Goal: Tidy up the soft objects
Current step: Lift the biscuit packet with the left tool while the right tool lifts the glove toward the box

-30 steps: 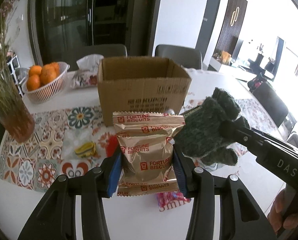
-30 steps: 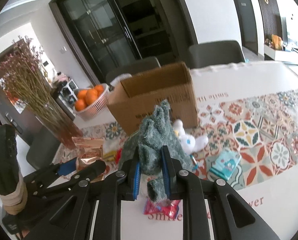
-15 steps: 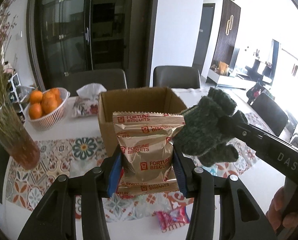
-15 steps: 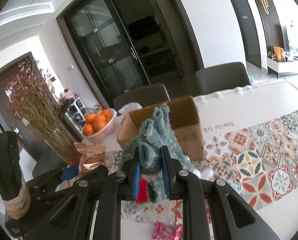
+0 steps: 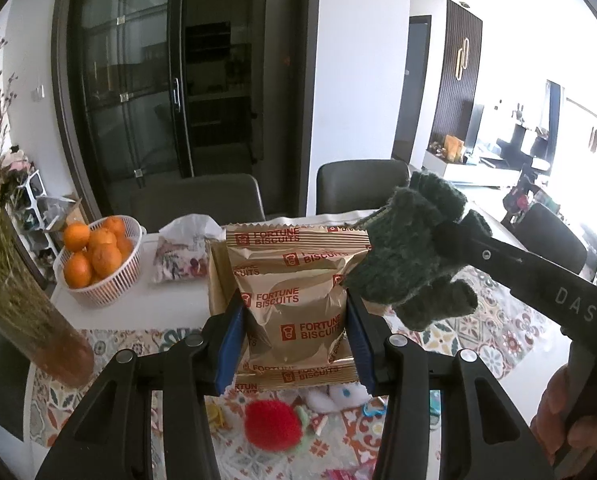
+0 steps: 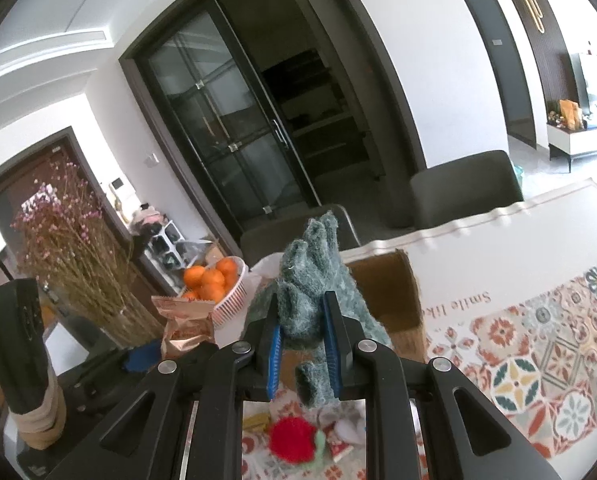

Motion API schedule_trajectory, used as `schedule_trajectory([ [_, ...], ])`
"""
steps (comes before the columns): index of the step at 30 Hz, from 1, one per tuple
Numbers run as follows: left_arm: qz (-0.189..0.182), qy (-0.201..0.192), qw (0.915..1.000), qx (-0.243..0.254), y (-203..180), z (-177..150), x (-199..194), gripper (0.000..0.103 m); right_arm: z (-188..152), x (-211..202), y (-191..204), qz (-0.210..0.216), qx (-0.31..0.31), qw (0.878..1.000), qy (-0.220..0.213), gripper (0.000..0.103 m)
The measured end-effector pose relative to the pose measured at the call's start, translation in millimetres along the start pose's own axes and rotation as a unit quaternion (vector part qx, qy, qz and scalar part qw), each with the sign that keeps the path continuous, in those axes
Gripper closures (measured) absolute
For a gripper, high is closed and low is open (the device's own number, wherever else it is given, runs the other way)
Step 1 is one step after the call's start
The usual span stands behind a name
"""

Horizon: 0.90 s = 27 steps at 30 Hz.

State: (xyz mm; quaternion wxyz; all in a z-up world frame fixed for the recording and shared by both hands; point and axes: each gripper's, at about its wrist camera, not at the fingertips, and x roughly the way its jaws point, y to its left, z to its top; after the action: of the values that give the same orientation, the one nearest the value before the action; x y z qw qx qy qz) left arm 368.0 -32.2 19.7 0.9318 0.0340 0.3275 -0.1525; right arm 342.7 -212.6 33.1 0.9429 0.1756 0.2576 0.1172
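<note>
My left gripper [image 5: 295, 312] is shut on a gold Fortune Biscuits packet [image 5: 294, 300] and holds it high above the table. The packet hides most of the cardboard box [image 5: 215, 276] behind it. My right gripper [image 6: 302, 320] is shut on a dark green knitted glove [image 6: 314, 280], held up in front of the open cardboard box [image 6: 402, 304]. The glove also shows in the left wrist view [image 5: 414, 256], just right of the packet. A red knitted strawberry [image 5: 272, 424] and a white plush toy [image 5: 342, 394] lie on the patterned mat below; the strawberry also shows in the right wrist view [image 6: 292, 442].
A white basket of oranges [image 5: 98, 260] and a tissue pack [image 5: 182, 256] stand at the back left. A vase of dried flowers [image 5: 22, 300] stands at the left edge. Dark chairs [image 5: 362, 184] line the far side. Small wrappers [image 5: 214, 416] lie on the mat.
Both grippers have risen with their loads. The table and box have dropped lower in both views, and the strawberry and plush toy have come into view below.
</note>
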Motion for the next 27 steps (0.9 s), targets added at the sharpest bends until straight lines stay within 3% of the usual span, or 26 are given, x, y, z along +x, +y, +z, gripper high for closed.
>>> schedule_trajectory([
  [17, -0.011, 0.043, 0.9989, -0.015, 25, 40, 72, 0.056, 35, 72, -10, 0.002, -0.012, 0.999, 0.034, 0.083],
  [27, -0.02, 0.092, 0.9954, -0.019, 29, 43, 129, 0.056, 35, 125, -35, -0.011, 0.001, 0.996, 0.088, 0.083],
])
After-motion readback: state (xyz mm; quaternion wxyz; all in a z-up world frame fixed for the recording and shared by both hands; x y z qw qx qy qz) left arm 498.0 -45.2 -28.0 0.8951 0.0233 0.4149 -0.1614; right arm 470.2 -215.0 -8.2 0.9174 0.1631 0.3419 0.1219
